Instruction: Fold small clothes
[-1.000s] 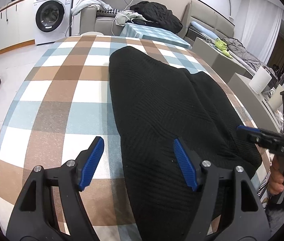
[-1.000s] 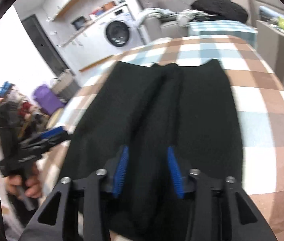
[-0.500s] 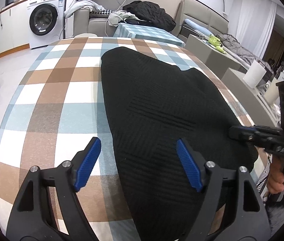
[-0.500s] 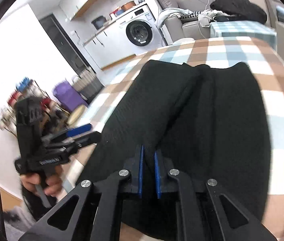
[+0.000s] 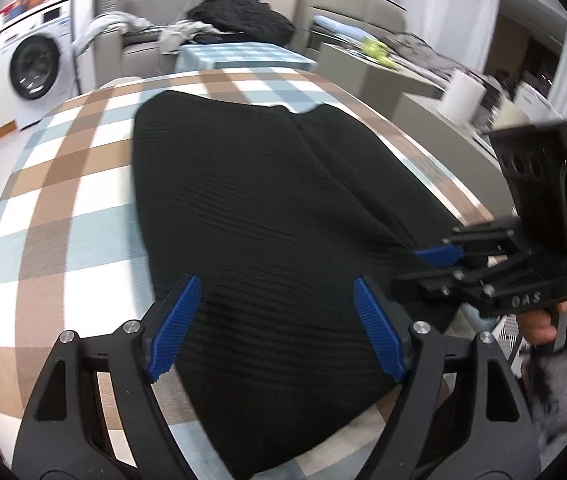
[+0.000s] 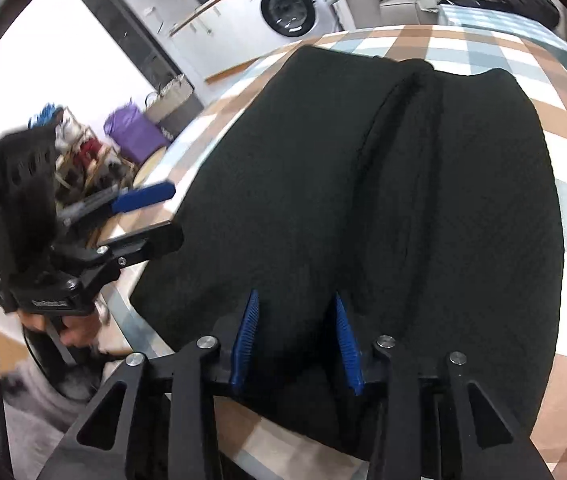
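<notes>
While the black knit garment (image 5: 267, 216) lies spread flat on the checked tablecloth (image 5: 75, 184), the left gripper (image 5: 275, 332) hovers over its near edge with fingers wide apart, and the right gripper (image 6: 295, 344) straddles a raised fold, its fingers parted

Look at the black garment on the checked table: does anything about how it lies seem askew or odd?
Yes. The black garment is not flat: a raised ridge runs lengthwise down its middle, and its near edge overhangs the checked table.
</notes>
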Available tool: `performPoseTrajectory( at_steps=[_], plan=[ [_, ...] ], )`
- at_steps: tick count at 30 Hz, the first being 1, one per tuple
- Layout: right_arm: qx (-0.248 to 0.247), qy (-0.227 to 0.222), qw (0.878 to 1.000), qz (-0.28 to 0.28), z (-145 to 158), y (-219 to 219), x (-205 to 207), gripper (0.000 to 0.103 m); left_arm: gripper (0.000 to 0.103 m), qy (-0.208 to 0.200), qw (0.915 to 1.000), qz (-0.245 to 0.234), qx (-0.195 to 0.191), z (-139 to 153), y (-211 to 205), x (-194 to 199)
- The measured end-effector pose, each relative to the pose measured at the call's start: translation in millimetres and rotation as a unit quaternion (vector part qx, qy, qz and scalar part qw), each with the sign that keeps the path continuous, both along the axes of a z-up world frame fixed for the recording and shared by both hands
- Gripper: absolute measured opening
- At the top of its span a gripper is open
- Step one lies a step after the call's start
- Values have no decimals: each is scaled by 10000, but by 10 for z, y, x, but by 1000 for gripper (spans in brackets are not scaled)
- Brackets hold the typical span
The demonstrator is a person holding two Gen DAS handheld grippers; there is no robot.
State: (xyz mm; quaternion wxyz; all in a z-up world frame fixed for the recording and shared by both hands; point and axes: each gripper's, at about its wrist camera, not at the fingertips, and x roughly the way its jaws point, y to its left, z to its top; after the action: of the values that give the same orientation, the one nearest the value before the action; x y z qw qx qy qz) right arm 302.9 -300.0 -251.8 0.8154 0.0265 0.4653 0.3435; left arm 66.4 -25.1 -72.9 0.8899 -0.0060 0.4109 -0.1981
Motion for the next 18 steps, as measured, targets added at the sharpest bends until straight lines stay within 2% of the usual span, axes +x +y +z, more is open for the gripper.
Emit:
performPoseTrajectory(
  at_steps=[2, 4, 7, 10, 15, 18],
  plan=[
    [108, -169, 9997, 131, 71, -17, -26, 11, 77, 14, 10000, -50, 2, -5, -30, -18],
    [122, -461, 9986, 226, 186, -20, -112, 8, 77, -3, 10000, -31, -26, 7, -19, -31],
    [-21, -491, 9986, 214, 182, -50, -139, 7, 77, -26, 9999, -23, -94, 27, 19, -42],
    [-328, -153, 9992, 181, -22, -16, -55, 7, 77, 47, 9999, -65, -142, -7, 38, -20],
    [-103, -118, 9998, 152, 44, -109, -71, 12, 77, 114, 9991, -393, -137, -50, -86, -78],
    [-274, -203, 9992, 226, 31, -74, -101, 12, 77, 182, 9980, -611, -36, -100, -208, -126]
  ],
)
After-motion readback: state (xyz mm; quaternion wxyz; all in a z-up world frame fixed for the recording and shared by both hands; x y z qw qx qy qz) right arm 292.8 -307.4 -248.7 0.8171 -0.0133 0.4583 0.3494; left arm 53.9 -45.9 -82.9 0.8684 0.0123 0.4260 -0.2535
